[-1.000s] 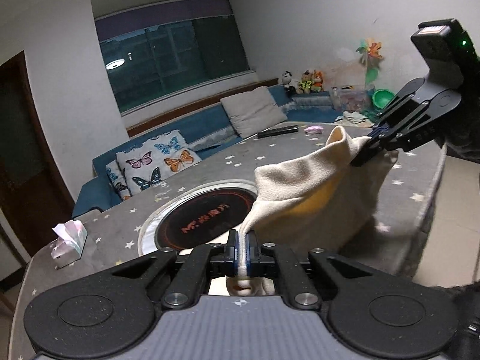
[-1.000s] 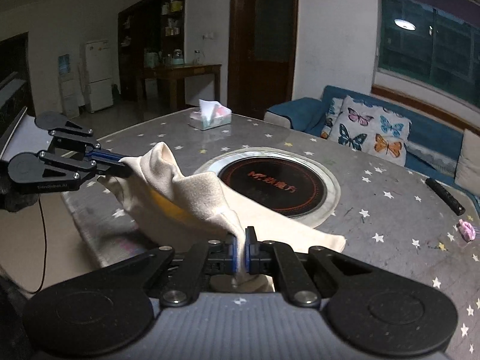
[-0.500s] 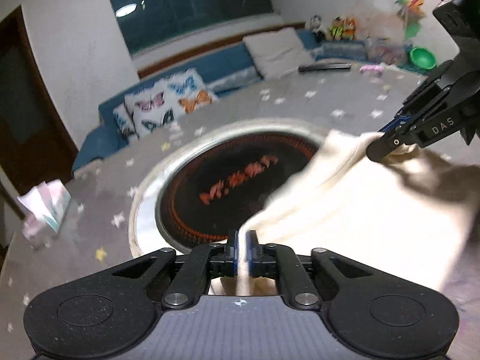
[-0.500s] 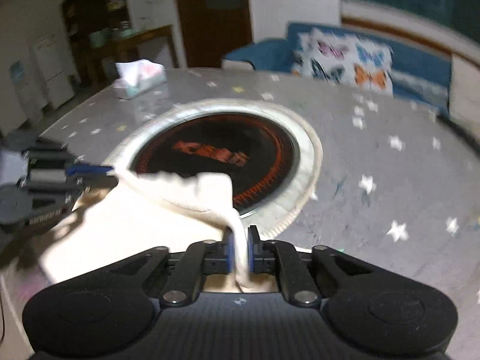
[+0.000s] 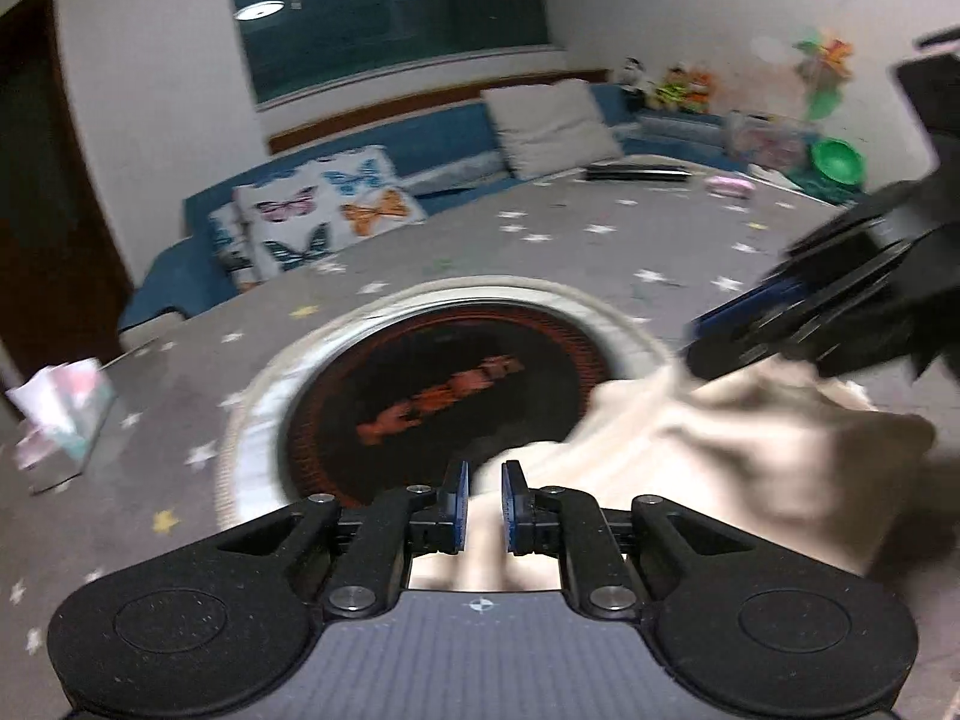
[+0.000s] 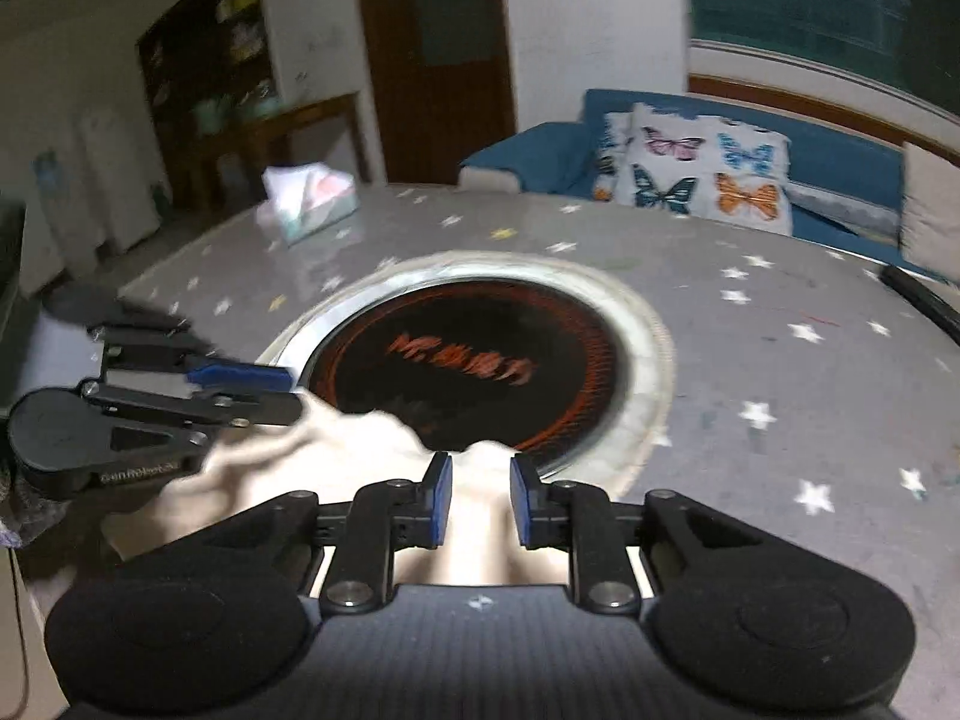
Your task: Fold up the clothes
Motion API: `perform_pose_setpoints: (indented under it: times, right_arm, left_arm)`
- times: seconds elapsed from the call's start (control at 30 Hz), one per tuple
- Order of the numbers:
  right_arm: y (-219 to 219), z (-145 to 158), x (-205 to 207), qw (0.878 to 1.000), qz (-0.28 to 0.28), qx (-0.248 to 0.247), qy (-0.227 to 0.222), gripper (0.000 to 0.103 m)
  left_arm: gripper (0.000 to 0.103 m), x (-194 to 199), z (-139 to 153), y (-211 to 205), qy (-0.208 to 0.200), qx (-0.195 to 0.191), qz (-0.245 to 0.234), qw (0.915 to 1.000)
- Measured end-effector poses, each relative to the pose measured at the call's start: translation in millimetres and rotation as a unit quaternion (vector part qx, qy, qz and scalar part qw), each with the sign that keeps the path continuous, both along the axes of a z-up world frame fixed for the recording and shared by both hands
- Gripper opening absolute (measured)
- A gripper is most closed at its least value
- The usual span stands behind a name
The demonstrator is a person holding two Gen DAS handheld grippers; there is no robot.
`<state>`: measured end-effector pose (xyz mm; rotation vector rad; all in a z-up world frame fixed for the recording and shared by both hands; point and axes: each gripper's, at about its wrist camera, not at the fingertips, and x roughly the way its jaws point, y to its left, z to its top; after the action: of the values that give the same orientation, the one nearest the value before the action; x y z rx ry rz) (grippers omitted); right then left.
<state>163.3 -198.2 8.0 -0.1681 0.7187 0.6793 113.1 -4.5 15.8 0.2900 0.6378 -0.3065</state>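
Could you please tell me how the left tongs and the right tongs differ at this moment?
The right tongs stand wider apart than the left tongs. The left tongs sit at the cloth's left end, the right tongs at its right end. Both are open, with cloth between their tips, by the round burner.

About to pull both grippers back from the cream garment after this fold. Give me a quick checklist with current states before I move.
1. Left gripper released: ok, jaws apart, cloth between them unpinched.
2. Right gripper released: ok, jaws apart.
3. Cream garment resting on the table: ok, though it looks bunched.
4. Fold neat and edges aligned: cannot tell, frames blurred.
5. Garment clear of the black round inset: not ok, its front edge overlaps the rim.
6. Tissue box out of the way: ok.
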Motion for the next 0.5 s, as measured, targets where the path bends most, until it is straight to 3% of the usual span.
perform_pose_setpoints:
  times: [0.13,0.23,0.5]
  right_arm:
    - [23,-22,11,0.999,-0.003,-0.044,0.001,0.019]
    - [25,-27,11,0.999,-0.002,-0.05,-0.008,0.019]
    - [-17,-17,-7,0.998,-0.036,-0.04,-0.013,0.019]
  left_arm:
    - [0.015,15,-14,-17,0.026,0.018,-0.011,0.9994]
    - [0.015,21,-21,-24,0.03,0.034,-0.011,0.9989]
    - [0.015,23,-25,-29,0.028,0.05,-0.012,0.9983]
